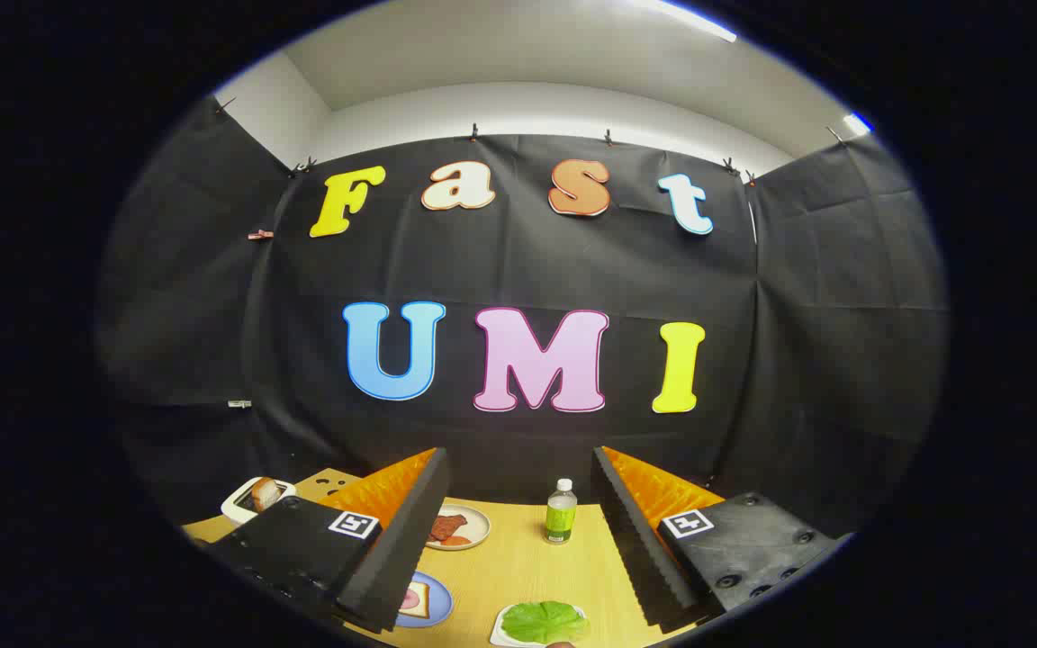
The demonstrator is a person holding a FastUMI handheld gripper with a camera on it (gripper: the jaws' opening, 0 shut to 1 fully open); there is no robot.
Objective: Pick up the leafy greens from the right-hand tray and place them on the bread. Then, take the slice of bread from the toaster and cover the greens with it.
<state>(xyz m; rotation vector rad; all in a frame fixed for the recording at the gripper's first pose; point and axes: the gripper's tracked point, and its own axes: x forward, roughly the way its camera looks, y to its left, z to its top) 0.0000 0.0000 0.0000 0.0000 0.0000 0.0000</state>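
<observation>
One bunch of leafy greens (544,621) lies on a white tray (502,633), low between the fingers, nearest the camera. At nine o'clock from it, a bread slice (413,599) sits on a blue plate (439,605), partly behind the left finger. Toaster (256,498) with bread stands at ten o'clock, far left. Plate of meat (457,526) and a bottle (560,512) stand beyond on the wooden table (518,567). Gripper (518,531) fingers spread wide, holding nothing.

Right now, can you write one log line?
tongs: open, holding nothing | leafy greens: on tray, between fingers | bread: on plate | toaster: slice inside
</observation>
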